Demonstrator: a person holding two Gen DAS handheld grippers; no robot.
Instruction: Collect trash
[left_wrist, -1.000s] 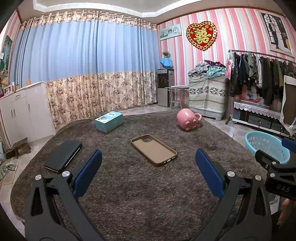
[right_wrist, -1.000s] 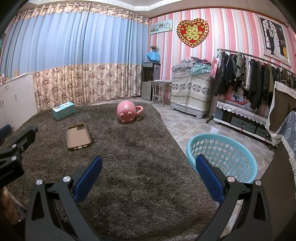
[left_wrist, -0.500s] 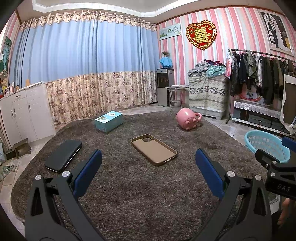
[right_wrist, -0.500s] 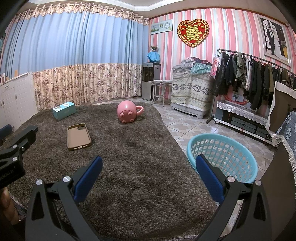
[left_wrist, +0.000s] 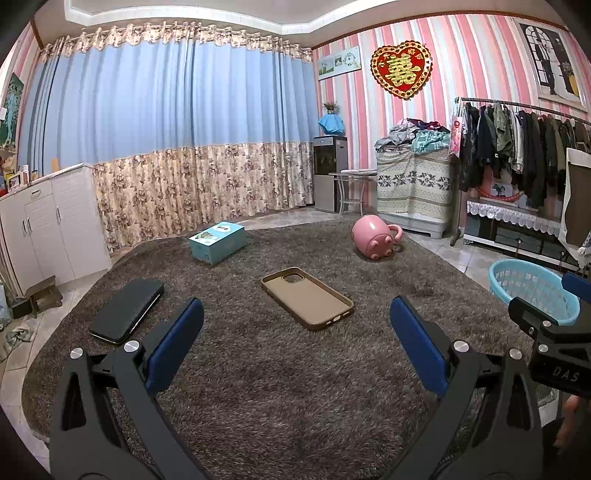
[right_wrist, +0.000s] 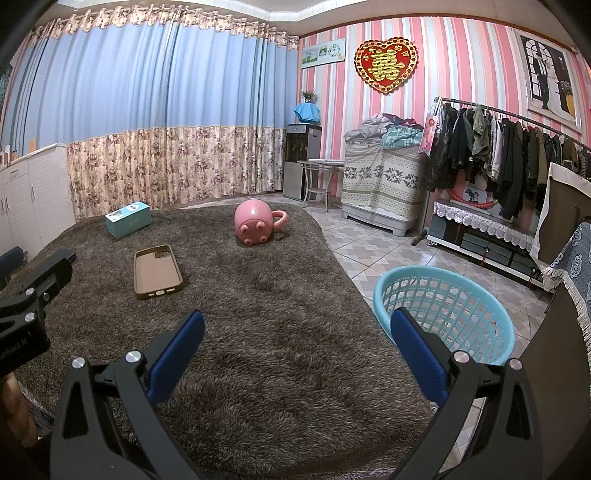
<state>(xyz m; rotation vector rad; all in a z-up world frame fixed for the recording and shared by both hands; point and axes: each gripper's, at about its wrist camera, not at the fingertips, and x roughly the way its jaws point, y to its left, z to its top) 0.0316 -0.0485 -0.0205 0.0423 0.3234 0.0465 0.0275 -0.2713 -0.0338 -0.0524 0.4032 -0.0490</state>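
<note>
nothing has moved since the earlier frames: your left tool (left_wrist: 295, 332) and right tool (right_wrist: 295, 334) both hover spread wide over the rug (left_wrist: 280, 387). phone case (left_wrist: 306, 297) lies just ahead of your left tool, basket (right_wrist: 443, 314) beside your right.

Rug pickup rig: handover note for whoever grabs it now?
Left hand-held gripper: open, holding nothing, above the rug.
Right hand-held gripper: open, holding nothing, basket just ahead to its right.
On the rug: phone case, black wallet, teal box, pink pig mug lying on its side.
Done: nothing visibly collected; what shows of the basket looks empty.
Left: all four items. The phone case is nearest the left gripper, so it seems a sensible start.
</note>
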